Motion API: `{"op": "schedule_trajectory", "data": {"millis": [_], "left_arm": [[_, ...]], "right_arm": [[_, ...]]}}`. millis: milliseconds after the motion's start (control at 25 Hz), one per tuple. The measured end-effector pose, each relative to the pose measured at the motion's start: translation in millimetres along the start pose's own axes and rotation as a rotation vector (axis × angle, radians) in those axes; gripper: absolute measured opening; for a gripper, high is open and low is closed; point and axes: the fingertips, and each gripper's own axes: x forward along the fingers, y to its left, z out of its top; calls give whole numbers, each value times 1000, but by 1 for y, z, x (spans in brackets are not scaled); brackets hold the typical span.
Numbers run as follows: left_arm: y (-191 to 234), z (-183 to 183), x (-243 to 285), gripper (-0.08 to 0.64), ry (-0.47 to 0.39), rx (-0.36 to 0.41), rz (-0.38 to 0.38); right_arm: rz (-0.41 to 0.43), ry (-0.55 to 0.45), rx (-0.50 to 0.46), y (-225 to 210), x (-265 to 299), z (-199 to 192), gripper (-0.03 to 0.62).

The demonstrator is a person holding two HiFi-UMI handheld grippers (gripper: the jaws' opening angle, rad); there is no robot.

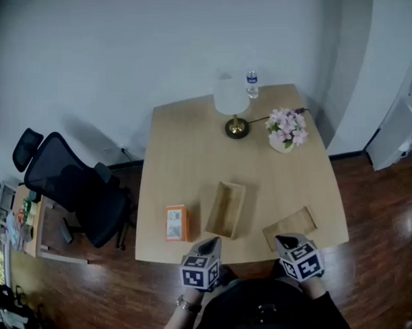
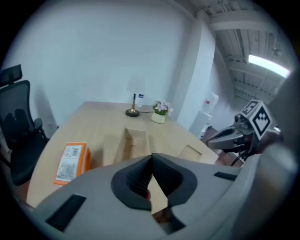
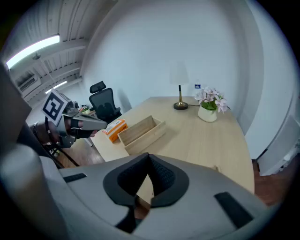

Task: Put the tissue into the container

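Note:
An orange tissue pack [image 1: 176,223] lies near the front left of the wooden table [image 1: 192,147]. Just right of it stands an open wooden box, the container [image 1: 226,209]. A flat wooden lid [image 1: 290,226] lies at the front right edge. My left gripper [image 1: 211,243] hovers at the table's front edge, between pack and container, shut and holding nothing. My right gripper [image 1: 283,241] hangs over the lid's near end, also shut and holding nothing. The left gripper view shows the pack [image 2: 71,162] and container [image 2: 133,143] beyond the closed jaws. The right gripper view shows the container [image 3: 140,132] and pack [image 3: 115,127].
At the table's far side stand a white-shaded lamp [image 1: 231,102], a water bottle [image 1: 252,84] and a pot of pink flowers [image 1: 286,131]. A black office chair [image 1: 79,192] stands left of the table. A wood floor surrounds the table.

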Motion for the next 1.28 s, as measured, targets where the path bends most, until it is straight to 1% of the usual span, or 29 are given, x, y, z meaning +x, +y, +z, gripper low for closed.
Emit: {"op": "schedule_trajectory", "data": {"millis": [160, 240, 280, 320, 360, 400, 440, 520, 680, 840, 920, 960, 1040, 1200, 1280], "left_arm": [[67, 5, 2, 3, -3, -23, 113], [102, 0, 3, 3, 33, -21, 165], [118, -4, 4, 23, 62, -19, 186], [132, -9, 7, 173, 94, -18, 200], [146, -15, 10, 360, 125, -21, 210], [158, -20, 14, 449, 151, -30, 218], [170, -25, 18, 483, 168, -42, 225], [189, -31, 26, 517, 186, -69, 234], [214, -46, 49, 525, 233, -117, 235], [228, -66, 67, 523, 307, -106, 243], [232, -75, 71, 493, 332, -98, 254], [235, -78, 71, 455, 332, -95, 260], [237, -78, 69, 426, 320, -91, 263], [239, -74, 66, 383, 302, -80, 262], [242, -73, 62, 373, 293, -91, 266]], "right_arm": [[-12, -12, 3, -2, -5, 10, -12], [-12, -18, 7, -1, -6, 14, -12], [-11, -20, 10, 0, -6, 15, -12], [-10, -19, 13, 0, -5, 16, -12], [-11, -17, 16, 0, -4, 15, -12], [-12, -14, 20, 0, -3, 15, -12], [-13, -10, 25, -1, -2, 13, -12], [-18, -1, 39, -1, -1, 11, -12], [-34, 13, 67, -1, -1, 6, -12], [-50, 16, 94, -1, -3, 3, -12], [-57, 19, 107, -2, -5, 0, -12], [-61, 21, 114, -3, -5, -2, -12], [-67, 20, 125, -5, -7, -4, -12], [-72, 7, 141, -6, -9, -5, -12], [-69, 1, 142, -5, -8, -4, -12]]}}
